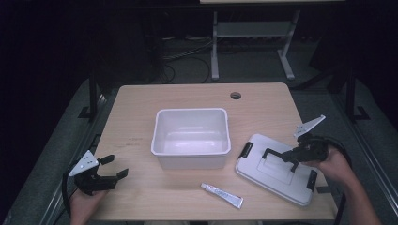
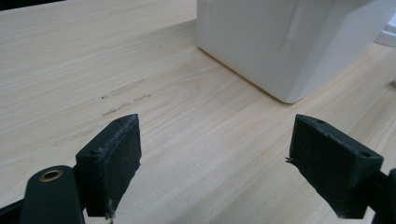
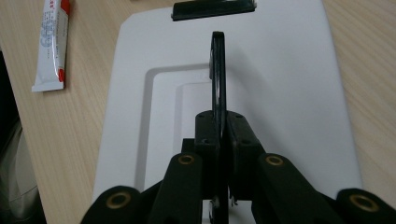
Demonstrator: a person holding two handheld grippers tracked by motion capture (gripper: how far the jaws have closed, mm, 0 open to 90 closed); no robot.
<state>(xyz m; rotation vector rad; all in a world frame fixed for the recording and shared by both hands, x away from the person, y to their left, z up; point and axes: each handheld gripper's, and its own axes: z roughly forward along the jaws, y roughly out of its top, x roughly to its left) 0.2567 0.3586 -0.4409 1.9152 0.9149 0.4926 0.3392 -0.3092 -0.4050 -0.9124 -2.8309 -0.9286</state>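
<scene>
One pale wooden table (image 1: 141, 117). On it, one white rectangular plastic tub (image 1: 191, 137), open-topped, standing upright; this tub served as landmark.

One flat white plastic lid (image 1: 263, 173) with rounded corners lay on the table just right of the tub, set at a skew to it. Lid carried one black folding handle (image 1: 279, 156) at its middle and two black end clips, one near the tub (image 1: 245, 150), one on the far end (image 1: 311, 180).

One small white squeeze tube with a red band (image 1: 222, 195) lay flat on the table in front of the tub, toward the person's side, between tub and lid but touching neither.

Two tongs counted, one per hand.

Right tongs (image 1: 294, 157): over the lid, right of the tub. In the right gripper view (image 3: 219, 135) the jaws were pressed together on the black handle, which stood up on edge between the pads and ran forward from them. Lid itself lay flat on the table.

Left tongs (image 1: 115, 166): left of the tub and nearer the person, well apart from it. In the left gripper view (image 2: 215, 168) the jaws stood wide apart over bare table, nothing between them, the tub's corner (image 2: 280, 46) ahead.
</scene>
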